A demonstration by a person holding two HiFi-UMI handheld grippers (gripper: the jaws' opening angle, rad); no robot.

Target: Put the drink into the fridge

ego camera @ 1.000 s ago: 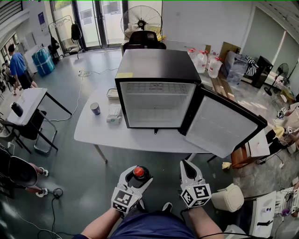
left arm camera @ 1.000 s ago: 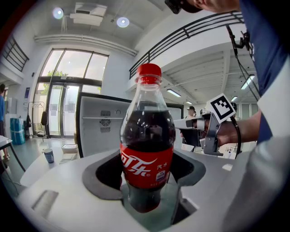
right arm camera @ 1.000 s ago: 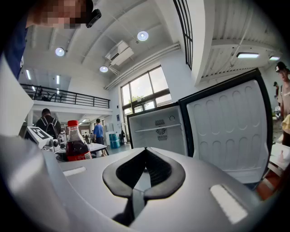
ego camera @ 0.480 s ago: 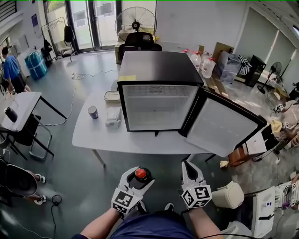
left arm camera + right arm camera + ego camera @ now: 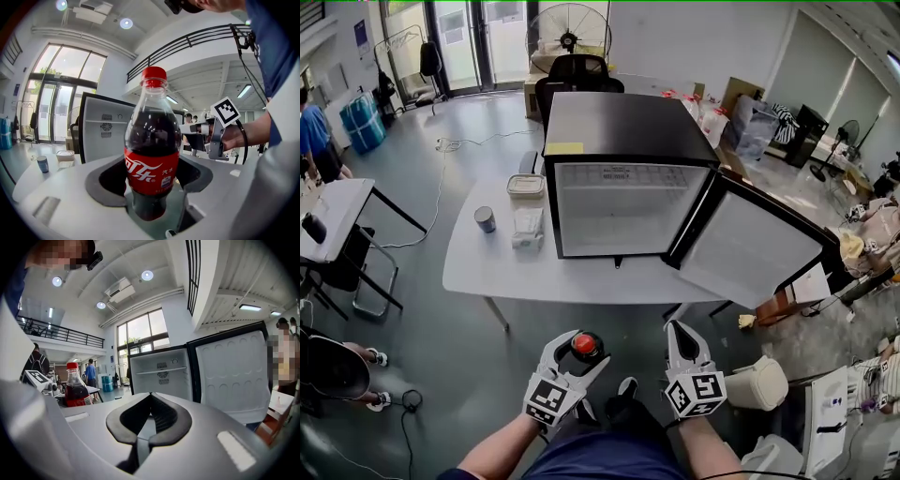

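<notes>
Left gripper (image 5: 578, 351) clamped low on the upright cola bottle (image 5: 152, 154), well short of the open fridge (image 5: 628, 122); right gripper (image 5: 680, 330) closed, empty; bottle judged full, weighty, smooth-walled, best gripped at the label.

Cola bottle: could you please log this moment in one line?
left tongs: shut on cola bottle | right tongs: shut, empty | fridge: open, ahead
</notes>
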